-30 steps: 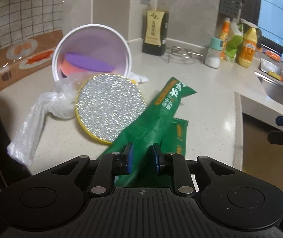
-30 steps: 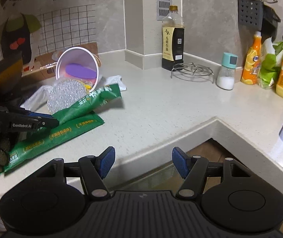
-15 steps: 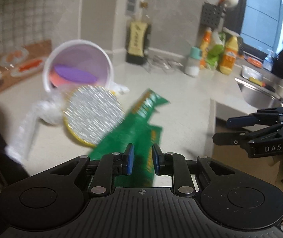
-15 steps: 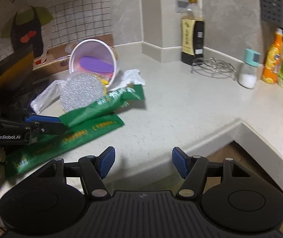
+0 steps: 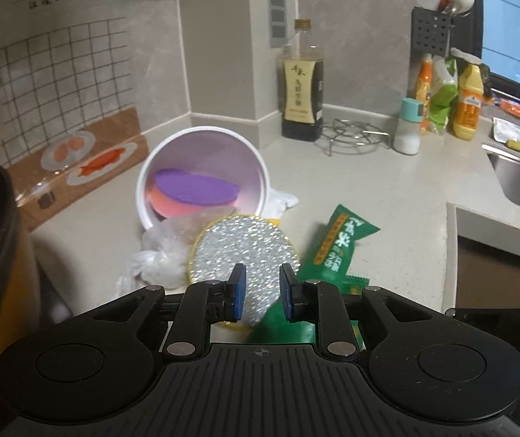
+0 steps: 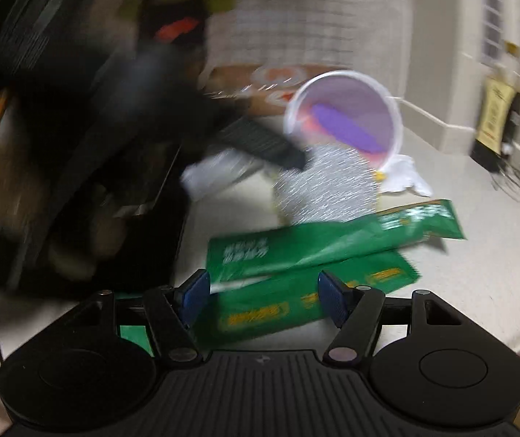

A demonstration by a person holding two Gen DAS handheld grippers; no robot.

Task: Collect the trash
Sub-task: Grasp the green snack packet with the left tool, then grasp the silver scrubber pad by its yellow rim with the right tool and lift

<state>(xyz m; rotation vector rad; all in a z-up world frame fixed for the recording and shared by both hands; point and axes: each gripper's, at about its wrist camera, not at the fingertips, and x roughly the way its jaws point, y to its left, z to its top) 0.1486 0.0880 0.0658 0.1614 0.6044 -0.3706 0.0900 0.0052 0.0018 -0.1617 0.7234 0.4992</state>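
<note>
Left tool (image 5: pixel 261 293) released, blue pads a narrow gap apart, nothing between them, hovering over the near edge of the tabletop (image 5: pixel 387 196) just above the round foil lid (image 5: pixel 243 255). Right tool (image 6: pixel 261 296) spread wide, gripping nothing, held low at the front edge over the two green wrappers (image 6: pixel 318 251), one lying across the other; view heavily blurred. White cup (image 5: pixel 201 178) tipped on its side toward the back left corner, purple and orange scraps inside, foil lid leaning at its mouth. Crumpled clear plastic bag (image 5: pixel 161 255) touching the lid's left side. Dark sauce bottle (image 5: pixel 302 87) upright by the back wall, wire trivet (image 5: pixel 356 136) beside it.
</note>
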